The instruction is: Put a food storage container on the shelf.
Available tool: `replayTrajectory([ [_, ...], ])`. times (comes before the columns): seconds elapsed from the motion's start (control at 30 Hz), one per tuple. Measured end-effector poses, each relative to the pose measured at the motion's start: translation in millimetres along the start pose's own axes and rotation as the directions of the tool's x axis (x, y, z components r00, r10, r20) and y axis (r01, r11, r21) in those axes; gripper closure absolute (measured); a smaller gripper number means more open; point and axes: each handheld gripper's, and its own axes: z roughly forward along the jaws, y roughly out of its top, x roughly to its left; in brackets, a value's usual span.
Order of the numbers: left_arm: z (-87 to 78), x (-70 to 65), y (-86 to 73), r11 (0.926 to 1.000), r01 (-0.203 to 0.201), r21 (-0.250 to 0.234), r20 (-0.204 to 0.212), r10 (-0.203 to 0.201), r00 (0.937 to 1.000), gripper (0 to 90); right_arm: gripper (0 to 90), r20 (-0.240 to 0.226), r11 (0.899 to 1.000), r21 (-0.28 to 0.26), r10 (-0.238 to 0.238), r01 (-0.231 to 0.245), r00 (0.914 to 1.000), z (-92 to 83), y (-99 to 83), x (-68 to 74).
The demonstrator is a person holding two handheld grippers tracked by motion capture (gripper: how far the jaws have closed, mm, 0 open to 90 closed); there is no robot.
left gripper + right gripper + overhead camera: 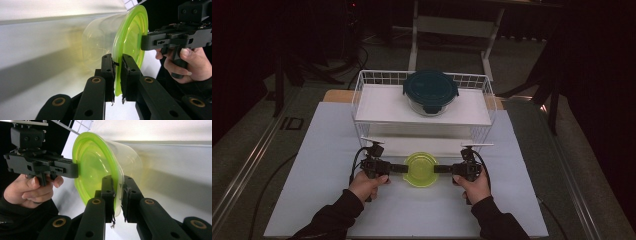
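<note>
A clear plastic tub with a lime-green lid (pixel 421 169) sits on the white table just in front of the wire rack. My left gripper (pixel 405 168) is shut on the lid's left rim, and my right gripper (pixel 436 169) is shut on its right rim. In the left gripper view the lid's edge (pixel 117 75) is pinched between the black jaws, with the tub body (pixel 100 45) behind and the other gripper (pixel 172 40) on the far rim. The right gripper view shows the same lid (pixel 97 170) clamped at its edge, the opposite gripper (pixel 40 165) across from it.
A white wire rack (pixel 362 107) with a shelf stands behind the tub. On that shelf rests a glass container with a dark teal lid (pixel 430 90). The white mat (pixel 312 175) spreads to either side and toward me. Dark floor and cables surround the table.
</note>
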Motion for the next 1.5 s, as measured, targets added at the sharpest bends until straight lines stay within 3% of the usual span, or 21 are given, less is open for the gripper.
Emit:
replayTrajectory([
  [0.3, -13.0, -17.1, -2.0, 0.9998, -0.017, -0.005, 0.027, 0.017, 0.9995, 81.1, 81.1, -0.016, 1.0, -0.011, -0.023, 0.023, 0.9996, -13.0, -2.3, 16.1],
  [0.53, -26.2, -39.5, 1.4, 0.9983, -0.053, -0.026, 0.05, 0.054, 0.9973, 81.4, 81.1, -0.029, 0.998, -0.033, -0.054, 0.053, 0.9981, -31.6, -0.5, 34.6],
  [0.87, -38.4, -62.1, 7.1, 0.9952, -0.087, -0.046, 0.067, 0.09, 0.9937, 82.1, 81.1, -0.038, 0.996, -0.056, -0.07, 0.068, 0.9968, -49.6, 2.6, 50.3],
  [1.17, -54.0, -86.1, 21.7, 0.9878, -0.133, -0.082, 0.053, 0.137, 0.9891, 82.3, 81.2, -0.044, 0.99, -0.097, -0.105, 0.101, 0.9935, -65.4, 14.9, 68.5],
  [1.5, -75.4, -113.1, 50.4, 0.9771, -0.171, -0.126, 0.047, 0.178, 0.9829, 82.2, 81.2, -0.036, 0.977, -0.15, -0.157, 0.15, 0.987, -86.3, 44.0, 95.5],
])
